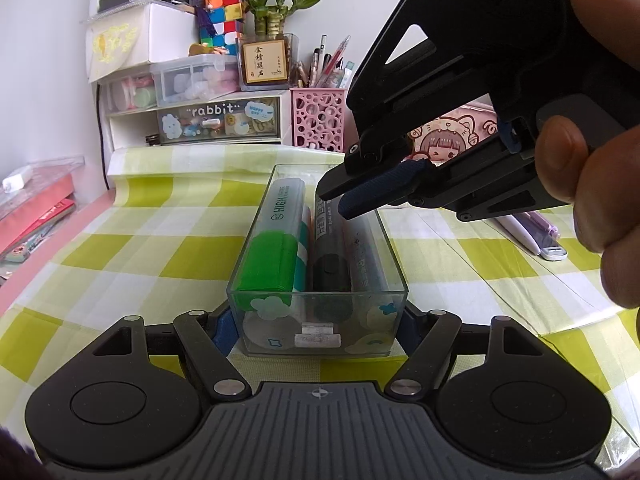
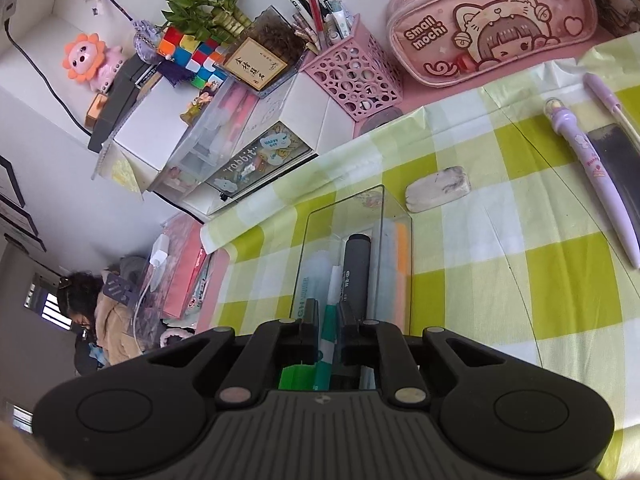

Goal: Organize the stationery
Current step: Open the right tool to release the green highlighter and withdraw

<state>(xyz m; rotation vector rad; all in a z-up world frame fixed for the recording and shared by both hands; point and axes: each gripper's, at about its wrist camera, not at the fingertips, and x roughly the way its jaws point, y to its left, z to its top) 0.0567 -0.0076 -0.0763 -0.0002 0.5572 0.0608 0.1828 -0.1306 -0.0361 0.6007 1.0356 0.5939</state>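
A clear plastic box (image 1: 394, 258) stands on the green checked cloth. It holds a green highlighter (image 1: 276, 248), a black marker (image 1: 328, 252) and a grey marker (image 1: 368, 248). My left gripper (image 1: 316, 330) is shut on the box's near end, its fingers on both side walls. My right gripper (image 1: 352, 204) hangs over the far end of the box. In the right wrist view its narrowly parted fingers (image 2: 348, 332) straddle a teal-and-white pen (image 2: 330, 320) inside the box (image 2: 394, 216); whether they pinch it I cannot tell. The black marker (image 2: 354, 268) lies beside it.
A white eraser (image 2: 438, 188), a purple pen (image 2: 592, 168) and a dark flat object (image 2: 620, 168) lie on the cloth to the right. At the back stand a pink pen cup (image 2: 352, 76), a pink pencil case (image 2: 492, 24) and a drawer unit (image 1: 216, 120).
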